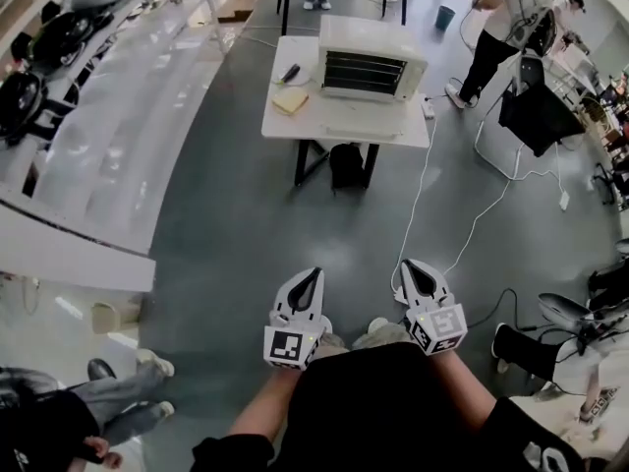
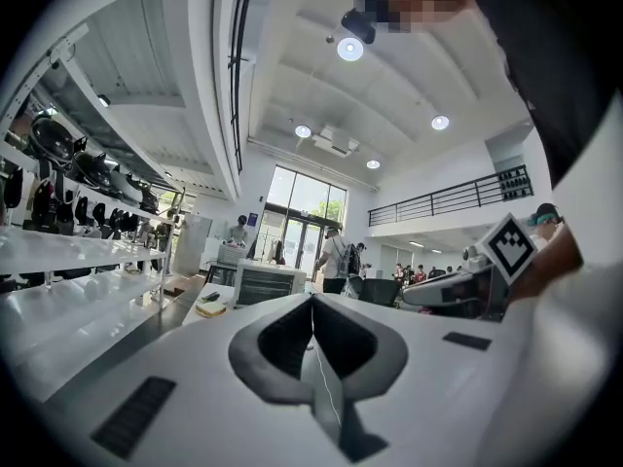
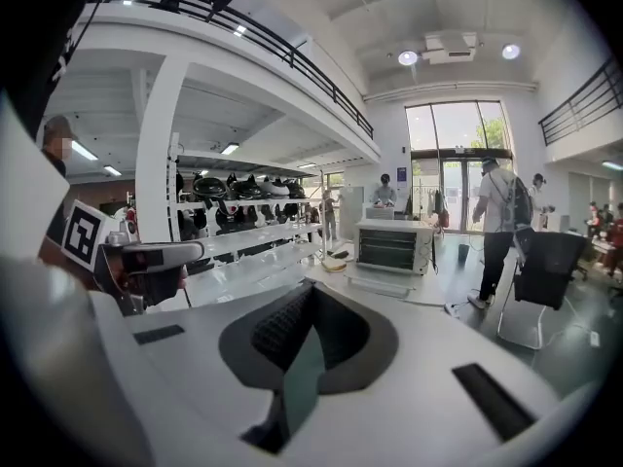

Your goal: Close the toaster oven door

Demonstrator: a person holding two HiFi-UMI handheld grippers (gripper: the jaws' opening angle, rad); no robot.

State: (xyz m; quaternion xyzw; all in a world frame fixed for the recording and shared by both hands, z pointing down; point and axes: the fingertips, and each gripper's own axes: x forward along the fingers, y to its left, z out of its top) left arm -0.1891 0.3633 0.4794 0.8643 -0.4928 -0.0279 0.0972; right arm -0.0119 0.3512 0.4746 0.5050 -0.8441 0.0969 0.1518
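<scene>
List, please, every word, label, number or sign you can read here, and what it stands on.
No text is readable.
Black-and-white square marker on the left tool, another on the right tool: patterns, no letters.
Small blue sign beside the glass doors: too small.
White print on the person's black top: illegible.
White box-shaped toaster oven: no label visible.

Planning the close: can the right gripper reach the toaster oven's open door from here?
Probably not yet: the right gripper is far from the door, though the way across the floor looks free.
</scene>
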